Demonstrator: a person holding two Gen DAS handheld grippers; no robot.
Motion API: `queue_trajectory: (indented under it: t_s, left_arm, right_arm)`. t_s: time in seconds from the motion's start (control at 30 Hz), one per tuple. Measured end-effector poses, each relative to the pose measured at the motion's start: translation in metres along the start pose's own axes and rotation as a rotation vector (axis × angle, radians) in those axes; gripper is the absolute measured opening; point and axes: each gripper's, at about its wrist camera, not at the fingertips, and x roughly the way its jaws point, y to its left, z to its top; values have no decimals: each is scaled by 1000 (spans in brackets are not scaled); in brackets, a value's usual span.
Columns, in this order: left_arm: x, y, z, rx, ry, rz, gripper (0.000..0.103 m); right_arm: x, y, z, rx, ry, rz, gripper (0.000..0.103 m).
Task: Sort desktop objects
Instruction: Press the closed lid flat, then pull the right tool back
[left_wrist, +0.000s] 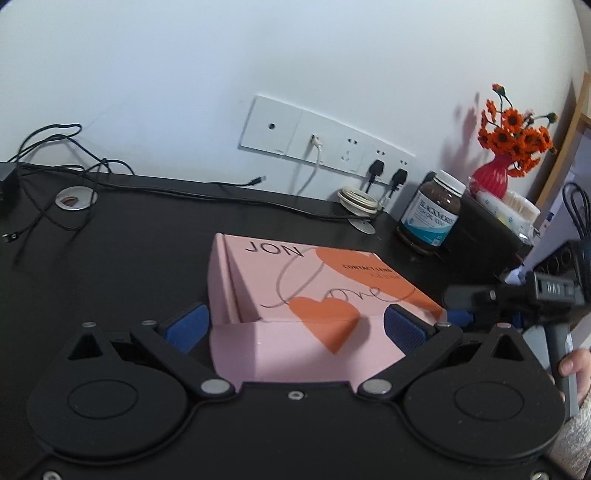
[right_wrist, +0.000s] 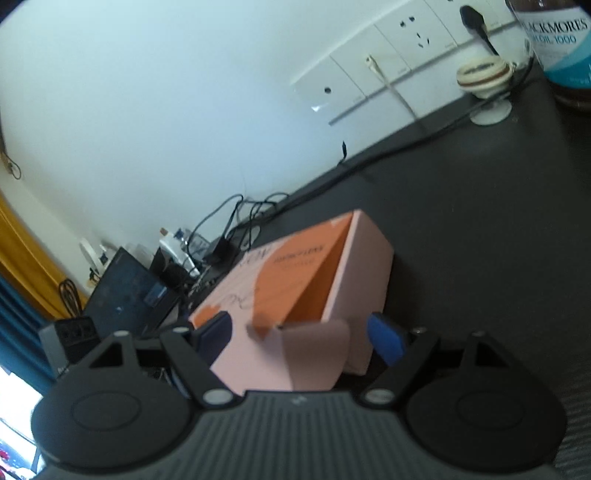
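The pink box (left_wrist: 295, 295) lies mid-table (left_wrist: 129, 240) between the spread fingers of both the left tool (left_wrist: 295, 325) and right tool (right_wrist: 301, 334), with a supplement bottle (left_wrist: 432, 214), cables (left_wrist: 55, 177) and flower vase (left_wrist: 491, 177) behind.

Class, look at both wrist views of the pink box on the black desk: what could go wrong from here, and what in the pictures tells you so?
1. Both grippers, left and right, straddle the pink box with open jaws; closing unevenly could crush its loose front flap.
2. The two tools work close together and may collide.
3. Pushing the box back could snag the black cable or knock the supplement bottle.
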Motion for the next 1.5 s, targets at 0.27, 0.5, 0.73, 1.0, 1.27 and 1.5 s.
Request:
queue_trajectory:
  t_s: [0.27, 0.5, 0.73, 1.0, 1.27, 1.5]
  left_arm:
    - [4, -5, -7, 9, 21, -9, 103]
    - [1, -11, -7, 27, 26, 0, 103]
    - [-1, -13, -2, 30, 39, 19, 103]
    - [-6, -21, 5, 62, 52, 39, 103]
    - [-12, -25, 9, 75, 69, 25, 103]
    - [-21, -32, 21, 143, 48, 41, 103]
  right_arm:
    - [14, -2, -3, 46, 32, 29, 81]
    - [6, 3, -6, 57, 28, 47, 82]
    - [2, 6, -13, 147, 54, 57, 82]
    - [-3, 6, -16, 283, 79, 67, 82]
    - [-2, 6, -20, 386, 78, 79, 82]
    - [0, -4, -33, 438, 53, 154, 82]
